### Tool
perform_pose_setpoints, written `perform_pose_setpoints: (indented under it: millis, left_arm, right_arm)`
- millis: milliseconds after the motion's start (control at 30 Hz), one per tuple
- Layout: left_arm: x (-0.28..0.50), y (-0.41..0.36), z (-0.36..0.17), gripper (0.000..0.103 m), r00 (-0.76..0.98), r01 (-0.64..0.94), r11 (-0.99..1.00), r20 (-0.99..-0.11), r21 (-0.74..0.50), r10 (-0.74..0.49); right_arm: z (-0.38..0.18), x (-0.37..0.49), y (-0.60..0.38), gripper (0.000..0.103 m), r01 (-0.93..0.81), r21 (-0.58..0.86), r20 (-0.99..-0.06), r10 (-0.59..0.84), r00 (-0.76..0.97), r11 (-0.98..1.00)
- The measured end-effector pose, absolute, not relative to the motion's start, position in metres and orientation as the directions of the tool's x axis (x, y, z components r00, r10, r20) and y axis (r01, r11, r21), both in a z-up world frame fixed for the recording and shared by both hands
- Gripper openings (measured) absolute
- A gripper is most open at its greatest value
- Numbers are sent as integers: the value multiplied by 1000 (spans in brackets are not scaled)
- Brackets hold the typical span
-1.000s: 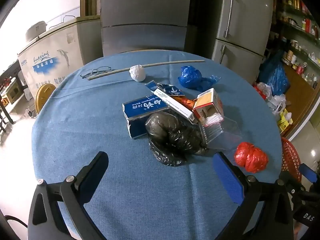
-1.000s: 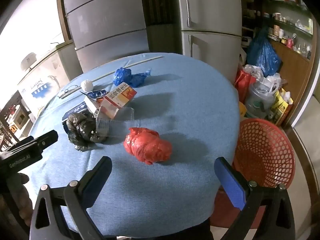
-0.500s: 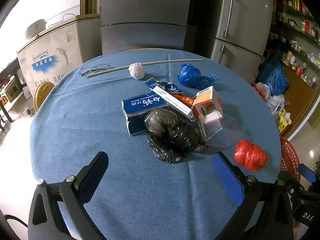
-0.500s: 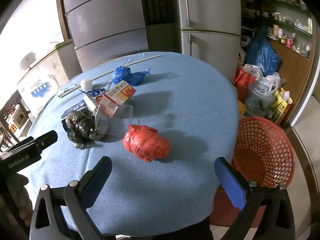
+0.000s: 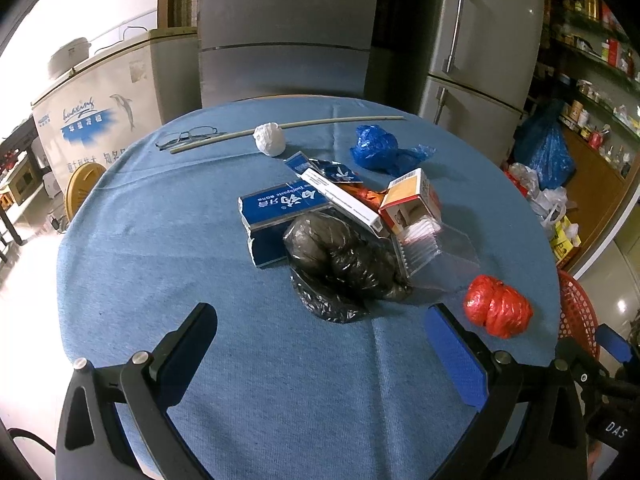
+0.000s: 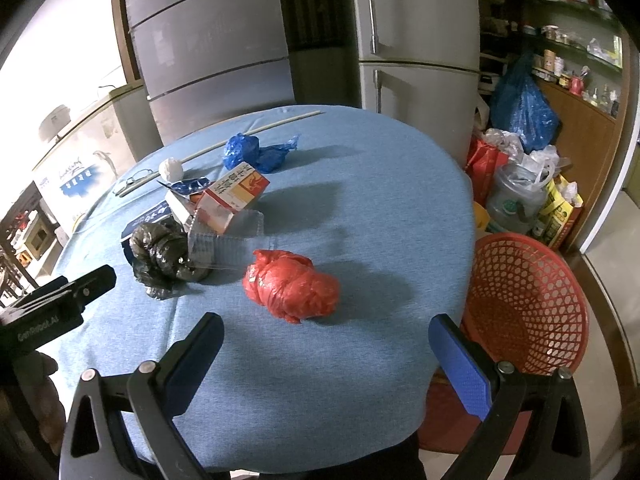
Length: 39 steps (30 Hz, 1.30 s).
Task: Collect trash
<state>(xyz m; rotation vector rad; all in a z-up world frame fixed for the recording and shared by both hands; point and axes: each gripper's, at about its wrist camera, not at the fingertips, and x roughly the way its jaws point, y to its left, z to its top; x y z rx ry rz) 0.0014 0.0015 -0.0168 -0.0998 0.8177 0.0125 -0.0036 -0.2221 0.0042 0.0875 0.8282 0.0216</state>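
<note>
You have a round table [image 5: 168,264] under a blue cloth, and its near rim curves just below both of your tools. On your left, the cloth is bare from the near edge up to the heap, so that side gives you free room. On your right, the table edge drops off to a red mesh basket [image 6: 528,300] standing on the floor just beside it. Past the far rim stand grey refrigerators [image 5: 480,40] close behind.

The trash sits mid-table in a touching heap: a crumpled black bag [image 5: 340,264] nearest you, a blue toothpaste box [image 5: 280,208] behind it, a white-and-orange carton [image 5: 412,200] and a clear plastic container [image 5: 432,248] to its right. A red bag [image 6: 294,288] lies apart, nearer the basket side. Farther back are a blue bag [image 5: 380,148], a white paper ball [image 5: 270,140], a thin stick [image 5: 288,128] and eyeglasses [image 5: 188,136] near the far left rim.

Your left gripper [image 5: 324,352] hangs above the near cloth with its jaws spread wide, holding nothing and touching nothing; the black bag lies just ahead of it. Your right gripper [image 6: 326,360] is likewise spread wide and empty, with the red bag just ahead between its fingers' lines.
</note>
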Motion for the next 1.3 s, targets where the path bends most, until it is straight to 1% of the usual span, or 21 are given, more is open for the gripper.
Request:
perform_pose_setpoints:
  millis: [1300]
  left_arm:
    - [0, 2, -21, 103, 679, -43, 995, -733, -91, -37]
  right_arm:
    - [2, -4, -225, 103, 20, 90, -736, 53, 675, 996]
